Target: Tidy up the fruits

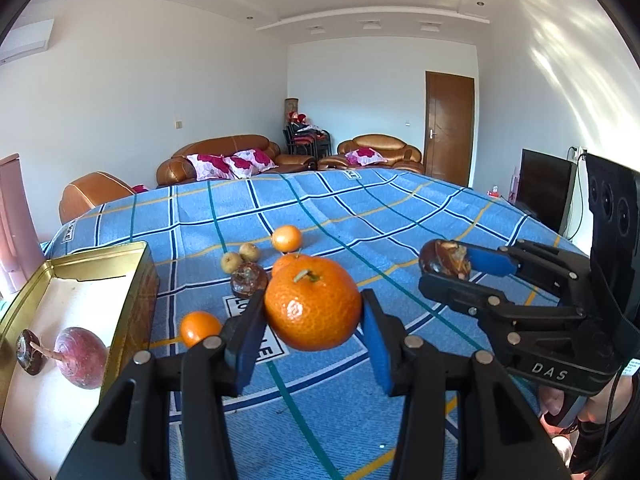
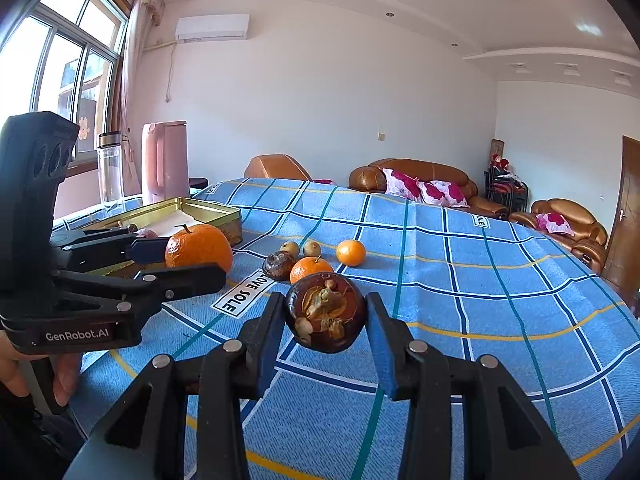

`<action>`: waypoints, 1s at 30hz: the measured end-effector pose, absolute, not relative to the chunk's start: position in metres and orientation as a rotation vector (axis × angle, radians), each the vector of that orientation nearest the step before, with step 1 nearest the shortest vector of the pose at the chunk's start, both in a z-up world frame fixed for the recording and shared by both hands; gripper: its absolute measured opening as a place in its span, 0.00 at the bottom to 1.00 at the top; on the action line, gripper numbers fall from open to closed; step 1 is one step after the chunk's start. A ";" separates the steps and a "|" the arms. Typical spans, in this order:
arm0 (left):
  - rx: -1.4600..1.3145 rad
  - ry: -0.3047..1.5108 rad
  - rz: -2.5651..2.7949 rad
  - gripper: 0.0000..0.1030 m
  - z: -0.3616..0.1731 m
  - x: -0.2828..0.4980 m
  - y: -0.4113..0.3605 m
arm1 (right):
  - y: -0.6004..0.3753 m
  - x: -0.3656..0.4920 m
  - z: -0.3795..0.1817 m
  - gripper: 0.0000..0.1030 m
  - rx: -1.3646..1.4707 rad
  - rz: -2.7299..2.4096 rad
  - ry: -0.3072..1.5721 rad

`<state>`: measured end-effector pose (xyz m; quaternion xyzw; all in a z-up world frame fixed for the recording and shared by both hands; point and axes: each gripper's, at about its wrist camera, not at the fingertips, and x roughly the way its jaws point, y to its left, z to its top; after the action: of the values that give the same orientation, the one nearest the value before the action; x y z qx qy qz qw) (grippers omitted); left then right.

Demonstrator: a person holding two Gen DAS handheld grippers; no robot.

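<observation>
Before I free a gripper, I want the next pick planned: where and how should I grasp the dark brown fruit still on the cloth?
Grip the dark brown fruit across its round middle, coming from above. An orange crowds its right side and two small yellowish fruits sit close behind, so set the fingers front and back, where gaps look widest.

A table under a blue checked cloth point(image 1: 360, 208) carries a gold tin point(image 1: 132, 280) at its left edge. On the cloth lie three small oranges point(image 1: 286, 238), two little yellowish fruits point(image 1: 250, 252) side by side, and one dark brown fruit point(image 1: 249, 279).
</observation>
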<state>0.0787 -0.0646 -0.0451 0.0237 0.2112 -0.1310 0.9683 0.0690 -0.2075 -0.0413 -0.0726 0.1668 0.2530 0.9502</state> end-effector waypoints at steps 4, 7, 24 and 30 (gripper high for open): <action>0.051 0.413 -0.260 0.47 -0.044 0.076 -0.065 | -0.209 0.067 -0.042 0.41 -0.145 0.514 0.329; 0.052 0.401 -0.257 0.47 -0.044 0.074 -0.065 | -0.210 0.066 -0.041 0.41 -0.145 0.514 0.324; 0.057 0.344 -0.251 0.47 -0.039 0.065 -0.062 | -0.214 0.059 -0.040 0.41 -0.141 0.506 0.275; 0.056 0.332 -0.244 0.47 -0.040 0.061 -0.060 | -0.214 0.056 -0.040 0.41 -0.141 0.498 0.256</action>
<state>0.0610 -0.0597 -0.0395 0.0280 0.1648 -0.1213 0.9785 0.0556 -0.2140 -0.0400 -0.0697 0.1264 0.2457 0.9585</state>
